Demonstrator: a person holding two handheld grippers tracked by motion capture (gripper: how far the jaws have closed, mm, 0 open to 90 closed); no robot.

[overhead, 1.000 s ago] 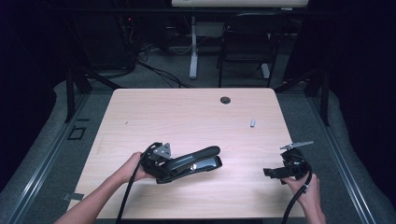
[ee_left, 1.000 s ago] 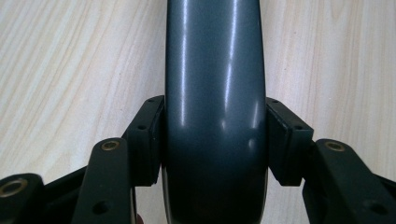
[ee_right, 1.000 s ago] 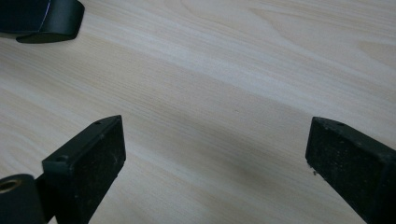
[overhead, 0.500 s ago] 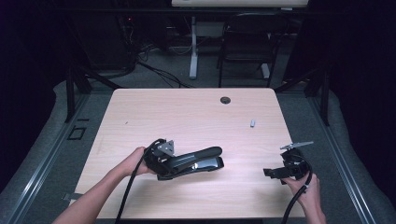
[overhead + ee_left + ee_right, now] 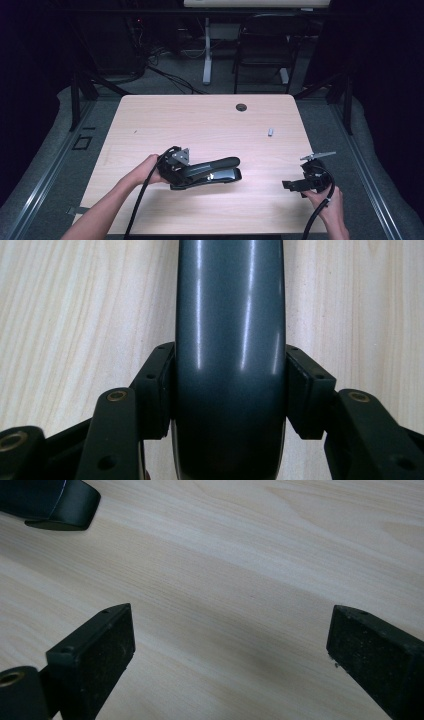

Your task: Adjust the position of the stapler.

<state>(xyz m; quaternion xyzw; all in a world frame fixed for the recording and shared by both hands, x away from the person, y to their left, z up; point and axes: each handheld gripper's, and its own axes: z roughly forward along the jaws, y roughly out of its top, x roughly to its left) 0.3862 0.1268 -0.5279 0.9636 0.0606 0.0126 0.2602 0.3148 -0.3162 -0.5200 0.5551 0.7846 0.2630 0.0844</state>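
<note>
Slightly shifted since the earlier frames: the left hand-held gripper [image 5: 197, 172] and the stapler in it have crept a little toward the right-hand side of the surface; the right hand-held gripper [image 5: 291, 185] has kept its place.

Item 1, nearest: right hand-held gripper [image 5: 230, 655]. Jaws spread wide, nothing between them, bare wood under them. Rests low by the near right corner, pointing toward the stapler.

Item 2: left hand-held gripper [image 5: 230, 390]. Clamped across the rear part of the stapler's arm, one pad on each flank, body between them.

Item 3: stapler [image 5: 212, 172], large, dark grey, desk pattern. Lies on the surface [image 5: 200, 125] lengthwise ahead of the left jaws, its nose [image 5: 55, 505] well apart from the right jaws, at the far left of the right gripper view. Handling, as judged: heavy for its size, rigid, not fragile. Top arm [image 5: 230, 340] glossy and rounded, so likely slippery under the pads; a hinged arm may pivot if lifted by it alone. Best hold: across the flanks low and near the rear, as now, or base and arm together.

Item 4, beyond the stapler: small grey piece [image 5: 270, 132], loose.

Item 5, farthest: dark round grommet [image 5: 241, 107] at the far edge.
</note>
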